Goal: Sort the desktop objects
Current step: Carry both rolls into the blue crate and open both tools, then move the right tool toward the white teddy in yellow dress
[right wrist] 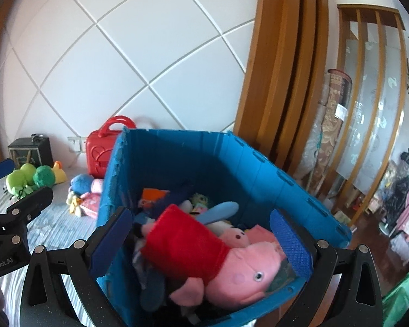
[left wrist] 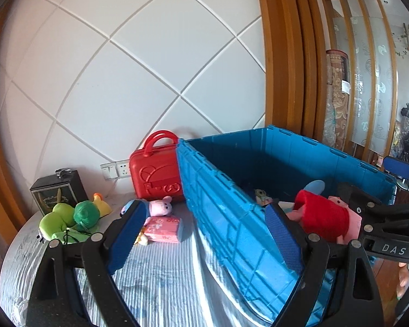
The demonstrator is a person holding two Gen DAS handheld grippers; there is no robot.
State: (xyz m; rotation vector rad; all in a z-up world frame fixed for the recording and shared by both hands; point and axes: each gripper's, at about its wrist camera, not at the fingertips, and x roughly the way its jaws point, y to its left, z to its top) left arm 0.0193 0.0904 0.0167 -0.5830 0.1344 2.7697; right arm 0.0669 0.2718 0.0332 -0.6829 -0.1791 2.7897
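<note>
Pink plush pig in red dress [right wrist: 204, 256] lies across open blue plastic crate [right wrist: 300, 188], between spread right gripper [right wrist: 204, 242] pads, contact unclear; left gripper [left wrist: 207, 234] spread, empty.

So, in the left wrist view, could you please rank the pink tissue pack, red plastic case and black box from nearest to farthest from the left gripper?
1. Pink tissue pack, just beyond the left gripper, on the striped cloth.
2. Red plastic case, against the wall.
3. Black box, far left by the wall; close to the case.

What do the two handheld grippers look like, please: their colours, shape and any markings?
Both the left gripper and the right gripper have black plastic linkage arms with round silver rivets and two flat fingers faced with textured blue pads. White lettering marks the black bodies. No cables or sleeves are visible.
</note>
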